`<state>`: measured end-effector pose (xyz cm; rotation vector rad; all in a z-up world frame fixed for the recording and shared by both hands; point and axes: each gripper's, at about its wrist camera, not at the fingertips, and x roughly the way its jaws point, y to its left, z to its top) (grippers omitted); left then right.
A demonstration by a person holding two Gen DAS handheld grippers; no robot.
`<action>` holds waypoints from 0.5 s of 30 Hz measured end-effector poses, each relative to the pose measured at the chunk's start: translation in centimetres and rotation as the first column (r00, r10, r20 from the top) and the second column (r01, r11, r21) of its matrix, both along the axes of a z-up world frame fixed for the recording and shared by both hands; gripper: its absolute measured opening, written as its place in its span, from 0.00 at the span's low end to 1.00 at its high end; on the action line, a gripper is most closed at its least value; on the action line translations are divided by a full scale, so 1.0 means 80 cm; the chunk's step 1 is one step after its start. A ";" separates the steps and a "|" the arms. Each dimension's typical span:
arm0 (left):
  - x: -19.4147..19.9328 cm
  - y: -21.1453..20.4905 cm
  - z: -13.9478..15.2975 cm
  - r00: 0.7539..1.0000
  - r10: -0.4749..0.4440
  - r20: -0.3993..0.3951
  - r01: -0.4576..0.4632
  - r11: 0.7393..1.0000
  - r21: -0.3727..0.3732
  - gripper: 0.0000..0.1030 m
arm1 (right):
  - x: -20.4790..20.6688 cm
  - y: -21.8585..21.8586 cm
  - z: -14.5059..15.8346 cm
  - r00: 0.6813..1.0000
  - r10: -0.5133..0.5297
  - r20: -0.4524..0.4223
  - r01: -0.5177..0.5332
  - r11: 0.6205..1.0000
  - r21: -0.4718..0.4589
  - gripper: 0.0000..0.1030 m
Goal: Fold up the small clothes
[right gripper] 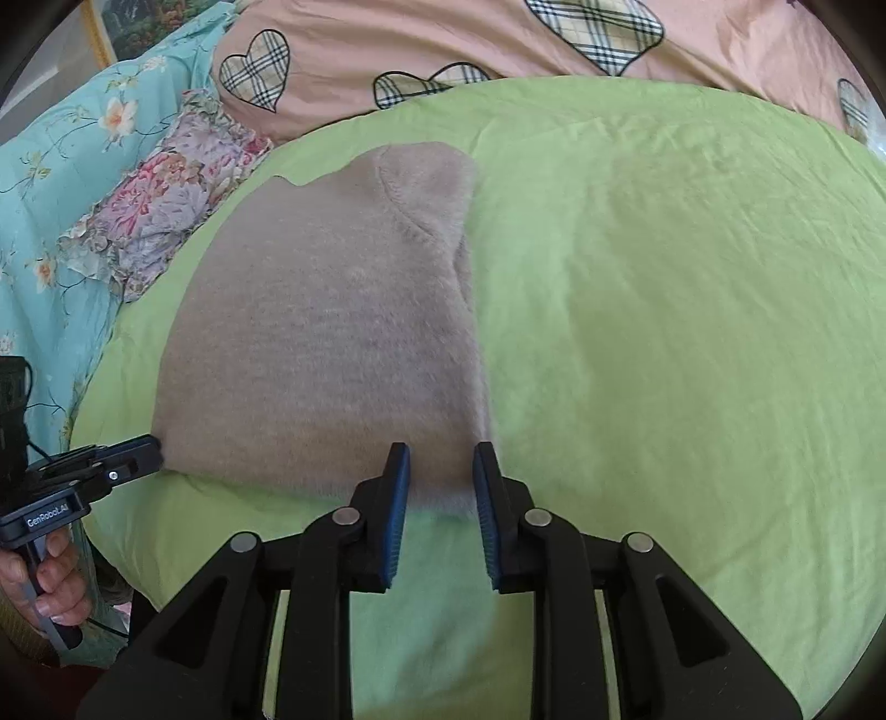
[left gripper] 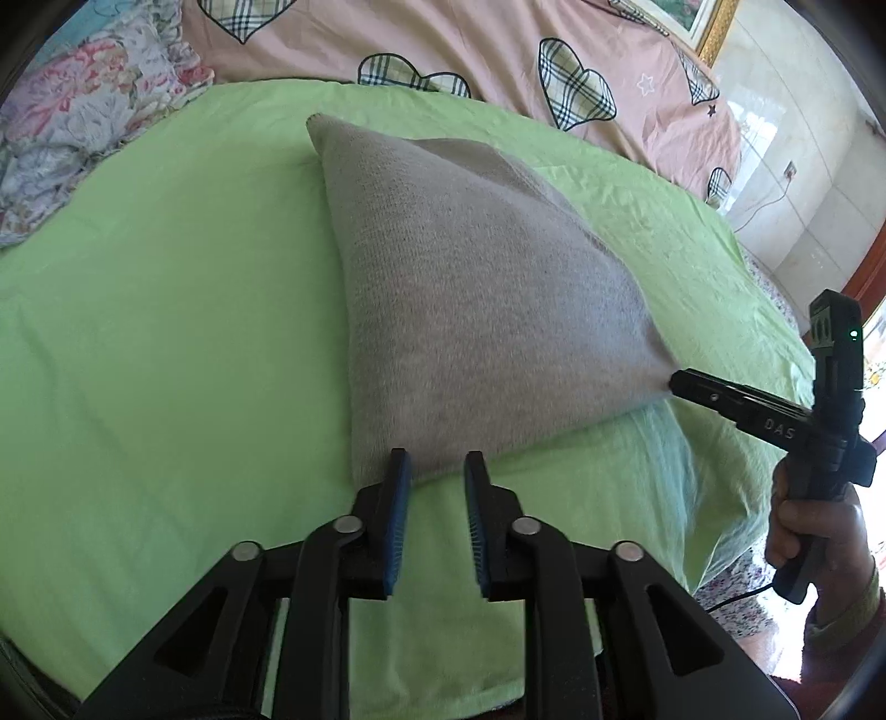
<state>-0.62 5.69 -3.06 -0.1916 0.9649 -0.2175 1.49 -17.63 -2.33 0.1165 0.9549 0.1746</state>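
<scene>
Your black two-finger left gripper with blue pads (left gripper: 437, 471) points down-fwd, jaws parted, pads not pressing anything. Your black two-finger right gripper with blue pads (right gripper: 442, 471): same pose, jaws parted w/ a clear gap. Bare hand (left gripper: 814, 531) wraps each handle.

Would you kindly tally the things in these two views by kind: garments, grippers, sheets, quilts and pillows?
Grey knitted garment: 1
Grippers: 2, left gripper and right gripper
Green sheet: 1
Pink quilt with plaid hearts: 1
Teal floral quilt: 1
Floral pillow: 1
Total: 7
</scene>
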 end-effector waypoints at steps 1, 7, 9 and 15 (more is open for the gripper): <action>-0.004 0.001 0.002 1.000 0.009 -0.001 -0.009 1.000 0.010 0.37 | -0.009 -0.002 0.003 1.000 -0.003 0.006 0.003 1.000 0.006 0.38; -0.031 -0.003 0.006 0.997 0.070 -0.022 -0.068 0.994 0.081 0.63 | -0.053 0.004 0.007 1.000 0.003 -0.013 -0.003 1.000 0.029 0.54; -0.039 -0.006 0.009 0.997 0.081 -0.011 -0.080 0.991 0.107 0.69 | -0.066 0.012 0.004 0.999 0.018 -0.033 -0.017 0.999 0.035 0.63; -0.059 -0.010 0.016 0.996 0.094 -0.004 -0.091 0.975 0.200 0.80 | -0.100 0.042 -0.004 0.994 0.089 -0.063 -0.087 0.996 0.030 0.77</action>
